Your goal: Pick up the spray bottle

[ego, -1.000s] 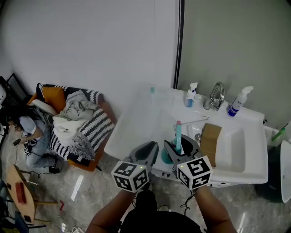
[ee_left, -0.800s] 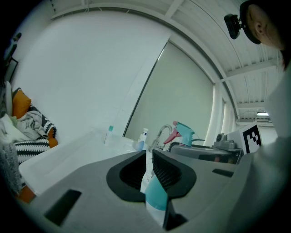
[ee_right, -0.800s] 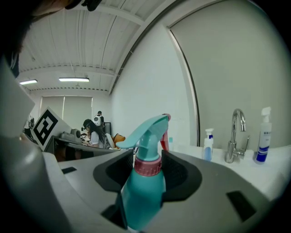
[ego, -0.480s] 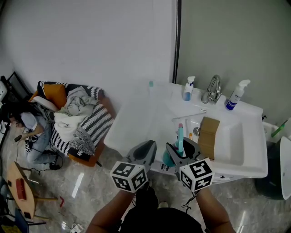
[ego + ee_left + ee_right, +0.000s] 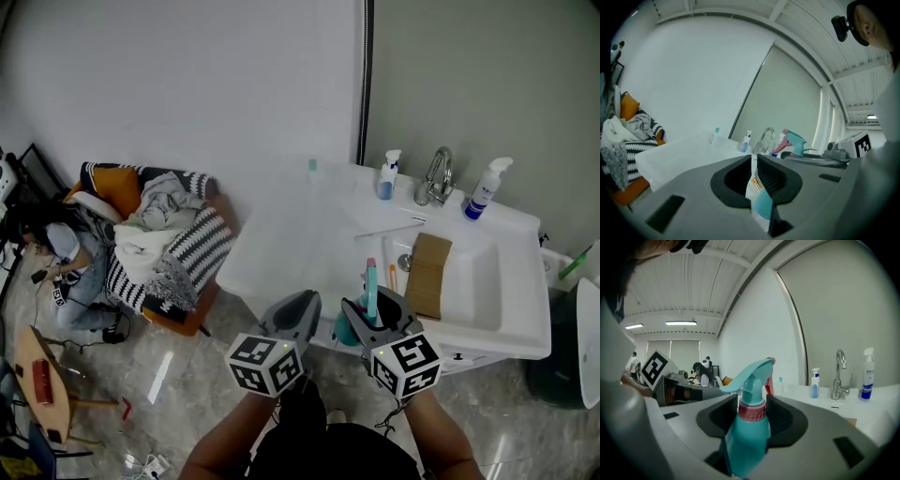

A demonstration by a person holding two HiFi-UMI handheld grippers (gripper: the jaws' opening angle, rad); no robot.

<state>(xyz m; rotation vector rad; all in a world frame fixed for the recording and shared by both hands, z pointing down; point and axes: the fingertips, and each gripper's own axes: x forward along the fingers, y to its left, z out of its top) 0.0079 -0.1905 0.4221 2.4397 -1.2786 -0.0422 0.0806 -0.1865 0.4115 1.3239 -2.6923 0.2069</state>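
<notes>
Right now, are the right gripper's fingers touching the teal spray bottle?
Touching. Right gripper view: both fingers of the right gripper clamp the spray bottle at its neck, no gap either side.

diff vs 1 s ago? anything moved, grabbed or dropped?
Both grippers drew back slightly from the sink toward the person. The right gripper took the spray bottle along. Nothing was taken hold of or let go. Unchanged: the right gripper is shut on the spray bottle, the left gripper is shut and empty, and the cardboard lies on the sink.
</notes>
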